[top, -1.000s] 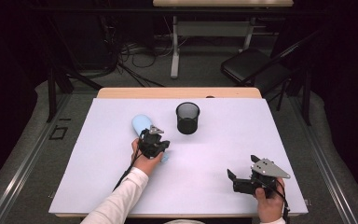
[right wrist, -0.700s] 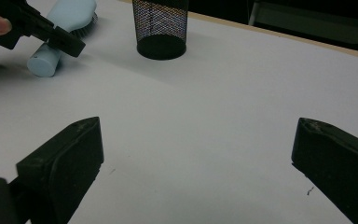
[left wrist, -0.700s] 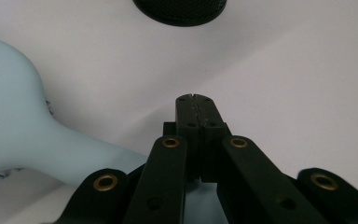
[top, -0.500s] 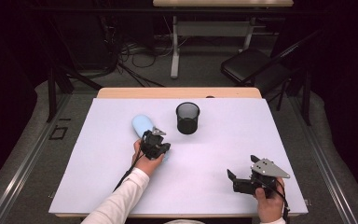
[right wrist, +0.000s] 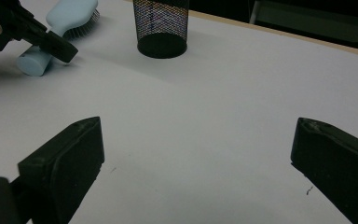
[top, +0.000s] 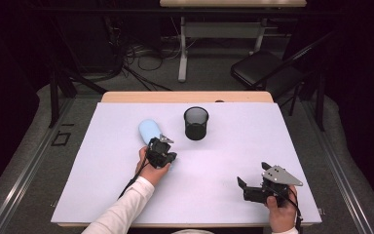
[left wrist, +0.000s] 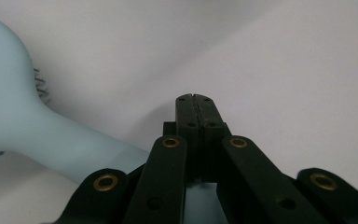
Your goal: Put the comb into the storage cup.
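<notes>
White tabletop (top: 214,195), left tool (left wrist: 196,99) closed empty, seemingly resting over blue hairbrush (left wrist: 37,135) handle, right tool (right wrist: 200,158) wide open.

white-topped table (top: 214,195) carries a light blue hairbrush (top: 149,130) and black mesh cup (top: 196,123).

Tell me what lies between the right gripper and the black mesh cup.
Nothing: in the right gripper view, bare white table runs from the open right gripper to the mesh cup.
</notes>
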